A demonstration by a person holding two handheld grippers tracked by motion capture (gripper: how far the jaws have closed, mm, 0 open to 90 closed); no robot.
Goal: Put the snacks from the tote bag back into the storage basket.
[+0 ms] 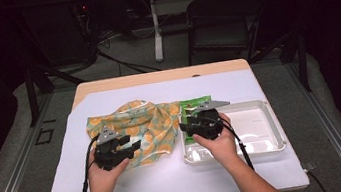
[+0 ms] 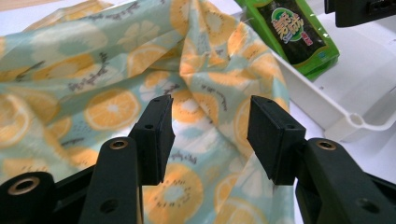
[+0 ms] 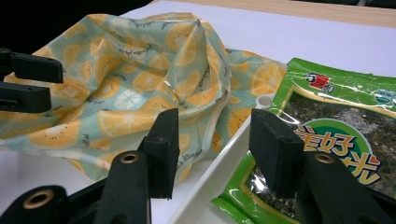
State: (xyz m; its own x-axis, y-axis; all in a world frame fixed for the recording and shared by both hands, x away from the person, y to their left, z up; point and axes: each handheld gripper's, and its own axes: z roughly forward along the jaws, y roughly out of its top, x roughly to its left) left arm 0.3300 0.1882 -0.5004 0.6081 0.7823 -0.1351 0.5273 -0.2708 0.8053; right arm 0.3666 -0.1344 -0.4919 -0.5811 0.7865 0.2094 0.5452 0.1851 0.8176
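while both claws gape, left claw (image 2: 210,135) overhangs fruit-print cloth (image 2: 93,84).

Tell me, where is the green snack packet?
The green snack packet lies at the white tray's far left corner, partly over its rim, beside the orange-print cloth, just ahead of the right gripper.

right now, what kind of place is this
Probably a lab or studio set up for recording tabletop handling. A wooden table is covered with white sheeting, metal frame bars flank it in a dark room, and cables cross the floor beside a black chair.
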